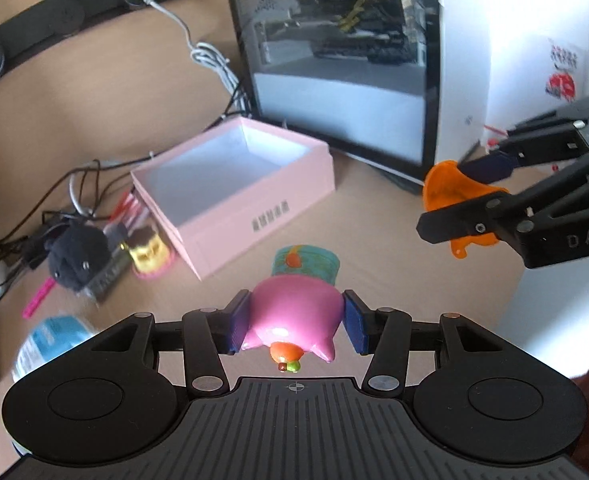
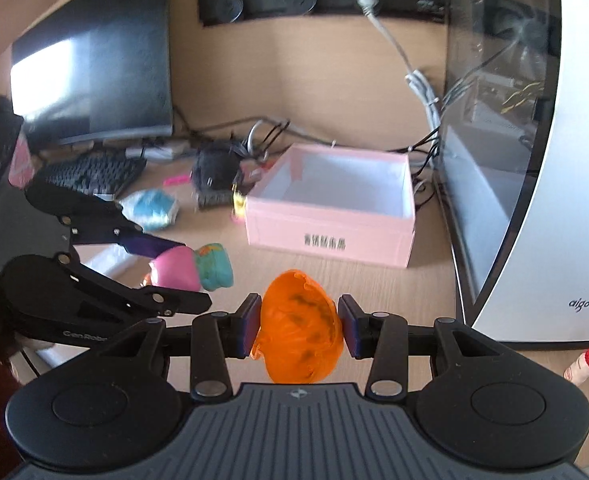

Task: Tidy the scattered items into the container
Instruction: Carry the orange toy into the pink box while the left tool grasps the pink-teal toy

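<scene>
My left gripper (image 1: 294, 320) is shut on a pink and teal toy figure (image 1: 290, 316), held above the desk in front of the open pink box (image 1: 230, 184). It also shows in the right wrist view (image 2: 190, 268), left of centre. My right gripper (image 2: 298, 324) is shut on an orange translucent toy (image 2: 300, 328), also in front of the pink box (image 2: 330, 204). In the left wrist view the orange toy (image 1: 450, 188) is at the right, level with the box. The box holds nothing that I can see.
A black plush (image 1: 74, 256), a yellow and pink toy (image 1: 150, 256), a pink marker (image 1: 38, 300) and a blue packet (image 1: 50, 340) lie left of the box. A white PC case (image 2: 534, 160) stands right of it. A monitor (image 2: 94, 76), keyboard (image 2: 90, 172) and cables sit behind.
</scene>
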A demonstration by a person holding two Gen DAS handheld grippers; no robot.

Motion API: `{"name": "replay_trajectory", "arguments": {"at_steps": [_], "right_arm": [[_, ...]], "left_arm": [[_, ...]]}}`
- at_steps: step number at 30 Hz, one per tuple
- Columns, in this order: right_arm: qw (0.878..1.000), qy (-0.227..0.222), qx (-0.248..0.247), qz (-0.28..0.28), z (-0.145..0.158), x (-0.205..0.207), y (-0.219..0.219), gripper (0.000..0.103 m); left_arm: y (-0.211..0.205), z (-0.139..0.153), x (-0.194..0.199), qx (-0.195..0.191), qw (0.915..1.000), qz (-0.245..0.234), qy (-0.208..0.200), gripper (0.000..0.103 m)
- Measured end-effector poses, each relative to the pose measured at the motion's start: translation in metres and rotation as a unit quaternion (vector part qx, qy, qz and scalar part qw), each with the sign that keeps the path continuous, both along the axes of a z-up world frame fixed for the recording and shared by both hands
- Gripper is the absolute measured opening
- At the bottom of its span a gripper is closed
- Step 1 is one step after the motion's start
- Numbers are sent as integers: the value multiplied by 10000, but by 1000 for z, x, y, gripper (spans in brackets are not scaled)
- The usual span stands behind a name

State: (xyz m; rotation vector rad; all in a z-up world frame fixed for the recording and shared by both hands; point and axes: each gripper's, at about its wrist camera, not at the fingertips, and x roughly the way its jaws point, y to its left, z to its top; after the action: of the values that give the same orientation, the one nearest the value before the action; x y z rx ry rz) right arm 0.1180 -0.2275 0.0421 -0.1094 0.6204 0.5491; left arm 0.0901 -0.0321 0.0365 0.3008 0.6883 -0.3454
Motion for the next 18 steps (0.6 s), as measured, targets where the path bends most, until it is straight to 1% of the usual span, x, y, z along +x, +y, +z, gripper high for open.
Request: {"name": "replay_trajectory", "arguments": {"at_steps": [2, 4, 7, 9, 11, 14, 15, 16, 17, 18], "right_arm": [[9998, -82, 121, -110, 7, 7, 3, 42], [9992, -264, 219, -210, 16, 16, 8, 42], [9972, -554, 373, -339, 29, 39, 16, 42], [9954, -769, 413, -390, 39, 61, 25, 42], [9930, -1024, 410, -424, 52, 87, 36, 42], [9879, -1380, 417, -578, 73, 131, 50, 42], [9869, -1414, 465, -617, 79, 146, 52, 43], [9865, -1404, 506, -669, 83, 159, 53, 46], [9861, -1382, 534, -754, 86, 170, 55, 57], [9854, -1374, 550, -838, 88, 176, 55, 65]], "left_arm": [[2, 7, 10, 16, 10000, -36, -80, 53], [4, 15, 22, 19, 9997, -61, -224, 54], [6, 25, 51, -76, 9991, -13, -411, 54], [6, 31, 72, -39, 9985, 15, -550, 54], [4, 37, 94, 100, 9971, 24, -751, 54], [4, 45, 133, 231, 9947, 222, -980, 55], [5, 46, 147, 233, 9946, 299, -970, 61], [8, 46, 160, 222, 9948, 372, -926, 78], [11, 46, 167, 192, 9949, 437, -891, 84], [16, 45, 169, 153, 9947, 508, -885, 92]]}}
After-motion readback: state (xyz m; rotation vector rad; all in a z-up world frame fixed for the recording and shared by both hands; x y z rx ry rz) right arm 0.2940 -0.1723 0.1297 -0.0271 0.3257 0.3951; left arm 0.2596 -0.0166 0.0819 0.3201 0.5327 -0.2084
